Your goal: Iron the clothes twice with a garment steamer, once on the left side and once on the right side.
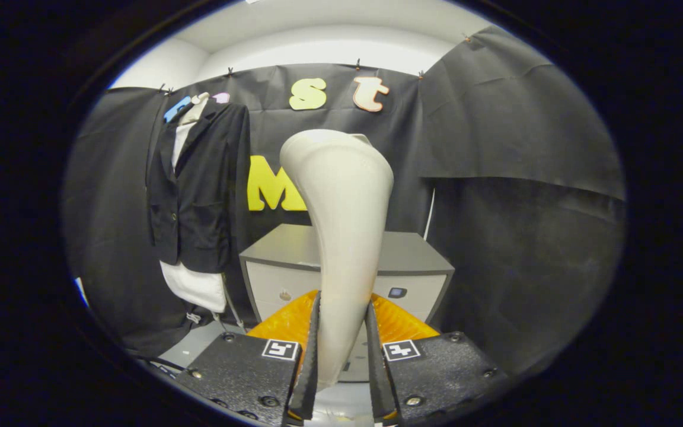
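A cream-white garment steamer [341,237] stands upright between my fingers, its narrow handle pinched at the bottom and its wide head rising above. My gripper [342,344] is shut on that handle. Beyond and to the left of the steamer, a black jacket [199,190] over a white shirt [194,284] hangs on the booth's black wall. The steamer head is well apart from the clothes and to their right.
A grey cabinet [412,255] with white drawer fronts stands just behind the steamer, against the wall. A grey floor mat [199,347] lies under the hanging clothes. Black cloth walls close in on the left and right.
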{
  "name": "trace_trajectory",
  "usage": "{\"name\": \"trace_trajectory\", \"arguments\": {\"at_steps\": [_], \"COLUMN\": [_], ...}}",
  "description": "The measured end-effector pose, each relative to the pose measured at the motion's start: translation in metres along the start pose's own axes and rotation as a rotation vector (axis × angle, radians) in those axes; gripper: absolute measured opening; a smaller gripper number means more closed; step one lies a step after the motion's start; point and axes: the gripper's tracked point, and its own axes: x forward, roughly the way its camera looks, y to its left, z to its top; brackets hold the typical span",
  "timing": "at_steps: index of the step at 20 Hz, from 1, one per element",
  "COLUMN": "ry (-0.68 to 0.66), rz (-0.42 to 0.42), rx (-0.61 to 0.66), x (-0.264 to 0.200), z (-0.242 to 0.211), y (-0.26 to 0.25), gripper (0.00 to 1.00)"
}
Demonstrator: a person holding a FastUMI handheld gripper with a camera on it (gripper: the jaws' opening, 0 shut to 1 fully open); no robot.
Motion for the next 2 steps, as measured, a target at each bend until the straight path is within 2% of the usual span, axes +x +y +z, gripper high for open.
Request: {"name": "trace_trajectory", "arguments": {"at_steps": [2], "ry": [0.031], "rz": [-0.003], "rx": [-0.002], "x": [0.0027], "z": [-0.0137], "y": [-0.011], "gripper": [0.39]}}
